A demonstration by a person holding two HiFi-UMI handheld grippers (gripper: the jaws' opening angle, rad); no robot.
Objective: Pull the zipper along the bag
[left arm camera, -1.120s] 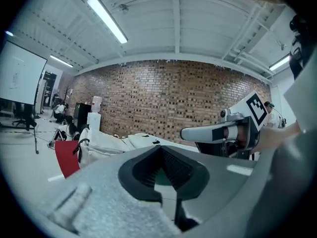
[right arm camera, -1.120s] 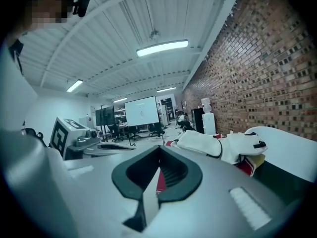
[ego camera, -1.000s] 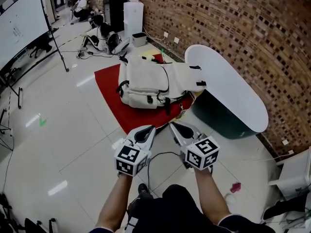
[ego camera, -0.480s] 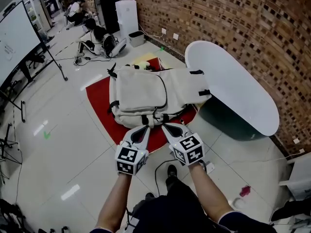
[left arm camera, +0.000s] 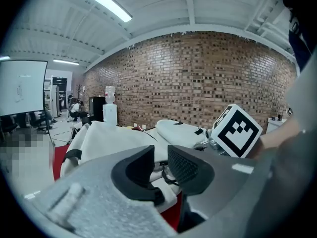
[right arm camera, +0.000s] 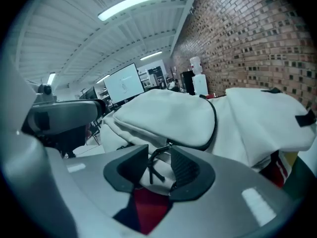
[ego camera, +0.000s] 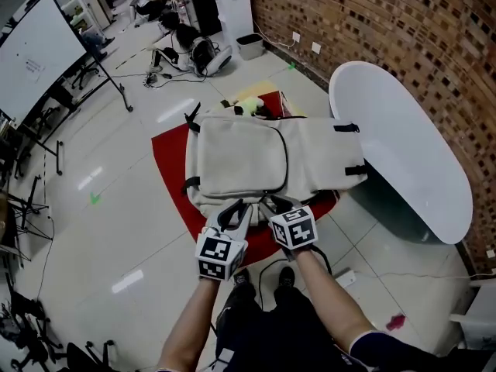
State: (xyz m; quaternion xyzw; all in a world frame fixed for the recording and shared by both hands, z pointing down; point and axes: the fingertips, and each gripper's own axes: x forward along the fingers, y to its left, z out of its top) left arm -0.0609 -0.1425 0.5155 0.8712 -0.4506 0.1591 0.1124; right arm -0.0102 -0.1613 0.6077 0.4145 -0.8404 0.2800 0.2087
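Bag [ego camera: 240,157], pale and laid flat on a red mat [ego camera: 167,169] on the floor, sits at twelve o'clock from the person, its near edge right at both tongs. Left tongs [ego camera: 235,209], at eleven o'clock, are opening with nothing pressed between them, probably to steady the fabric. Right tongs [ego camera: 273,203], at one o'clock, are opening too. A black loop [right arm camera: 150,166], apparently the zipper pull, stands ungripped between their pads, seemingly lined up for grasping.
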